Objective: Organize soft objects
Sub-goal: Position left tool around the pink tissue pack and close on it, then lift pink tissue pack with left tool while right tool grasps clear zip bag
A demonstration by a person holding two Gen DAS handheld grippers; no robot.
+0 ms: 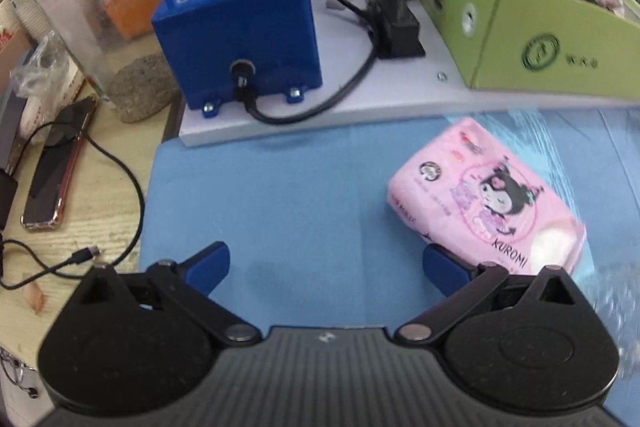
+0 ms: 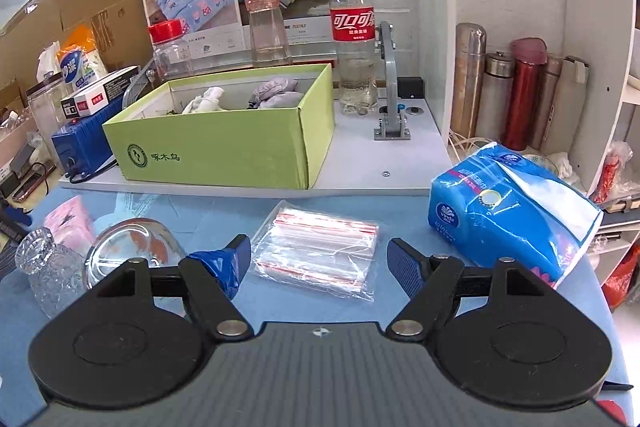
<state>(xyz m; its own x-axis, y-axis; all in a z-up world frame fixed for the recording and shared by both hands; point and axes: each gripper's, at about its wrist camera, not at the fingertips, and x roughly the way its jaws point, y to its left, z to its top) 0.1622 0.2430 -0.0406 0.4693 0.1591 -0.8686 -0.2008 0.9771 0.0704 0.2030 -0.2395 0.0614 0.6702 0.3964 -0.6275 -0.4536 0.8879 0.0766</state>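
A pink Kuromi tissue pack (image 1: 486, 199) lies on the blue mat, just ahead of my left gripper's right finger; it also shows at the left in the right wrist view (image 2: 68, 223). My left gripper (image 1: 326, 267) is open and empty. A green cardboard box (image 2: 224, 139) on the white platform holds white and grey cloths (image 2: 240, 97); it also shows in the left wrist view (image 1: 520, 27). A stack of clear zip bags (image 2: 320, 251) lies between the fingers of my right gripper (image 2: 318, 263), which is open and empty. A blue tissue pack (image 2: 508, 215) lies to the right.
A blue machine (image 1: 240, 27) with a cable stands on the white platform (image 1: 360, 103). A phone (image 1: 56, 171), jars and cables lie left. Two glass vessels (image 2: 100, 259) lie at the mat's left. A cola bottle (image 2: 354, 35), lever (image 2: 390, 87) and flasks (image 2: 520, 91) stand behind.
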